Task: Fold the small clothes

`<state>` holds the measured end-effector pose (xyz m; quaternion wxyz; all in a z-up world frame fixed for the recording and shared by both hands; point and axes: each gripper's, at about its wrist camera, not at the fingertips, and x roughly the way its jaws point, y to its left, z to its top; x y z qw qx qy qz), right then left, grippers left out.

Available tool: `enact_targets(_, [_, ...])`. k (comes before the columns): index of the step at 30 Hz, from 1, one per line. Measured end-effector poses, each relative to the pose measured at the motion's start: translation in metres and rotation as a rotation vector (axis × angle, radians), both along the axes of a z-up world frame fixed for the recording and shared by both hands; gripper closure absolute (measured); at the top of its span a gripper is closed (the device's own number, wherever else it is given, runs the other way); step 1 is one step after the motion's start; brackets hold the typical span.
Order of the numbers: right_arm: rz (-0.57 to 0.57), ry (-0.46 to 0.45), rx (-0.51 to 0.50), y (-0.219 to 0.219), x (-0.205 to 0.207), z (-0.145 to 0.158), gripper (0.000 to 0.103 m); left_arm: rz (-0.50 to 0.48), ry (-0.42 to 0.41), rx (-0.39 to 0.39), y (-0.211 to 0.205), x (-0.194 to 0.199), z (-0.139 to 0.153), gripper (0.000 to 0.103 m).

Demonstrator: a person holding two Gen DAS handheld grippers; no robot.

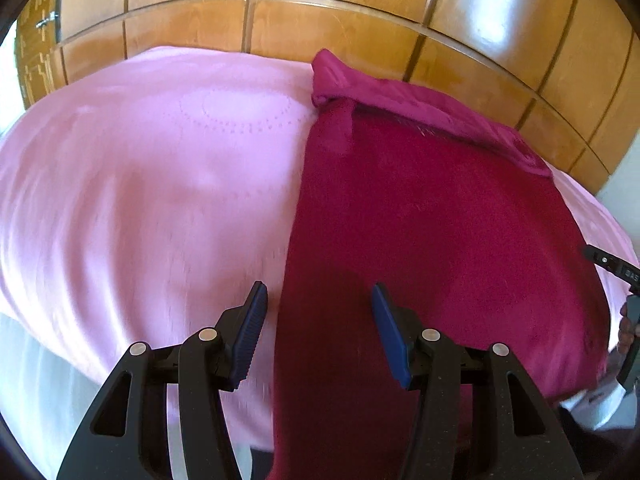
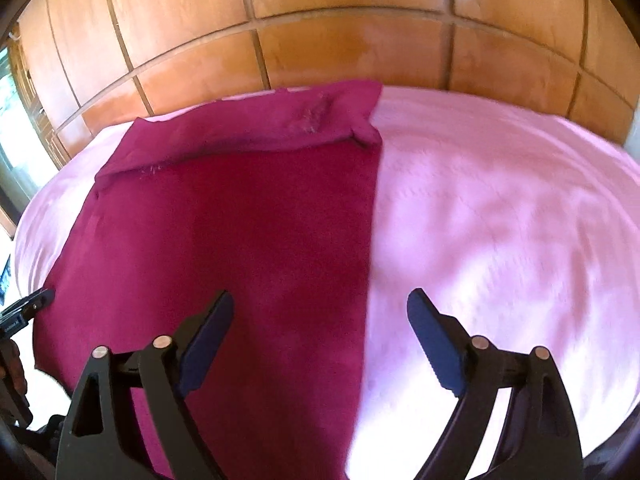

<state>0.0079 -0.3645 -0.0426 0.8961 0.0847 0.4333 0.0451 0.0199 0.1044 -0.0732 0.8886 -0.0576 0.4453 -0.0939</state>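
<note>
A dark red garment [image 1: 440, 220] lies spread flat on a pink bedcover [image 1: 140, 180], its far end folded over into a band that runs across its width, with a wooden panelled wall [image 1: 320, 20] rising behind the bed. The left gripper [image 1: 318, 300] hangs above the garment's left edge, jaws apart and nothing between them, one blue pad over the pink cover and the other over the red cloth. The right gripper [image 2: 320, 304] hangs over the garment's opposite, right edge, jaws set wide with nothing in them, its left finger above the cloth and its right finger above the bedcover. Each gripper shows at the border of the other's view, beyond the garment's side. Both views are blurred near the lower corners, and whether either gripper touches the cloth cannot be told
</note>
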Motion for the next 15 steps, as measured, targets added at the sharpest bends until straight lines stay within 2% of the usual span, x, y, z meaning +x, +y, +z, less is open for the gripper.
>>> enact_targets(1, [0.003, 0.014, 0.011, -0.002, -0.005, -0.002, 0.027, -0.016, 0.011, -0.007, 0.001, -0.006, -0.001, 0.050])
enact_targets(3, [0.015, 0.044, 0.030, -0.005, -0.016, -0.007, 0.039, -0.036, 0.025, -0.018, 0.002, -0.015, -0.001, 0.050])
enact_targets(7, [0.037, 0.089, 0.053, -0.007, -0.048, -0.011, 0.046, -0.076, 0.093, -0.072, 0.006, -0.029, -0.008, 0.061])
enact_targets(9, [0.055, 0.123, 0.079, -0.007, -0.059, -0.012, 0.050, -0.096, 0.120, -0.091, 0.007, -0.032, -0.011, 0.071])
enact_targets(11, [0.104, 0.169, 0.101, -0.002, -0.070, -0.014, 0.054, -0.111, 0.139, -0.122, 0.009, -0.034, -0.013, 0.091])
enact_targets(13, [0.151, 0.218, 0.119, 0.002, -0.075, -0.017, 0.065, -0.125, 0.141, -0.161, 0.012, -0.033, -0.009, 0.095])
enact_targets(15, [0.197, 0.242, 0.166, 0.006, -0.074, -0.014, 0.093, -0.151, 0.125, -0.224, 0.016, -0.033, 0.001, 0.096])
